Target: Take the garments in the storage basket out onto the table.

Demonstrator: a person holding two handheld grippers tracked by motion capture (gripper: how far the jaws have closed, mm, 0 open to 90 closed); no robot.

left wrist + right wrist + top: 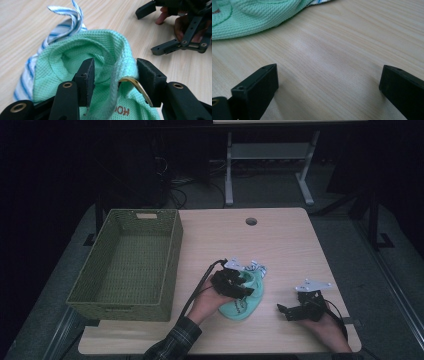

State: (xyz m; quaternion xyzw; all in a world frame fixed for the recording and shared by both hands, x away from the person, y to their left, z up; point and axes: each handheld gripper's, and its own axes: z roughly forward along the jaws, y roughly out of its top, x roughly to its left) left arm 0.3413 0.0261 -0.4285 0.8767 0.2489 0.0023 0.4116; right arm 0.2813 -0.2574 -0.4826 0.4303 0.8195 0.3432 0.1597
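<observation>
A mint-green waffle-knit cloth [241,308] with brown lettering lies bunched on the wooden table [290,245], on top of a blue-and-white striped cloth [256,268]. My left gripper [245,285] sits over the green heap. In the left gripper view a raised fold of the green cloth [107,45] stands between its jaws, which are apart and not pressing it: left gripper [115,72] is open. The striped cloth [60,27] pokes out behind. My right gripper [285,311] rests open to the right of the heap over bare wood, the green cloth [249,15] ahead of it.
A large woven olive basket [170,265] stands at the table's left side. A round cable hole [251,221] is near the far edge. The other hand's gripper [147,31] shows at top right of the left gripper view.
</observation>
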